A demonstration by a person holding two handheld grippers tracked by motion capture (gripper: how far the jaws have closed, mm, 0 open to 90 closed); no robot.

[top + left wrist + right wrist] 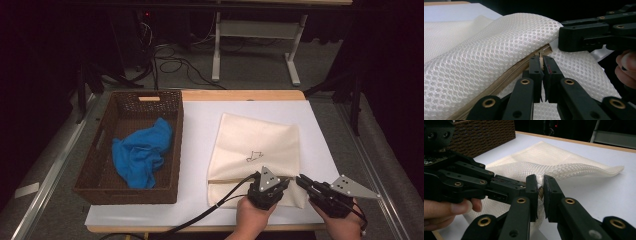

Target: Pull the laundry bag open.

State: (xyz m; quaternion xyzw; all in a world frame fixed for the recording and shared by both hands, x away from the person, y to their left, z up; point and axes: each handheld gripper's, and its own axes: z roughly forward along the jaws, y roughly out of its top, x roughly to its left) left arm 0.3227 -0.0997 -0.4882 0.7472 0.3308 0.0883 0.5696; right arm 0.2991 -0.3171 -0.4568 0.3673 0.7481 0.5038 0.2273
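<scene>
Item under handling: a cream mesh bag [255, 150] with a zipper [506, 75], lying flat on the white sheet toward the near right of the table [200, 125]. The fabric is honeycomb mesh, thin and limp; it bulges and folds where lifted, so I judge it light, soft and unable to hold shape. Grip on the mesh alone would likely stretch it or slip.

The left gripper [541, 62] has its jaws closed on the small zipper pull [540, 55] at the end of the zipper line. The right gripper [541, 191] has its jaws pinched on the bag's edge just beside that pull, at the near right corner. The two sit nearly touching.

Judgement: the pull tab is the correct hold for opening; the neighbouring seam, being stiffer than open mesh, is the sound anchor point.

Surroundings: a wicker basket [100, 187] stands at the left, well apart, holding a crumpled blue cloth [142, 152].
</scene>
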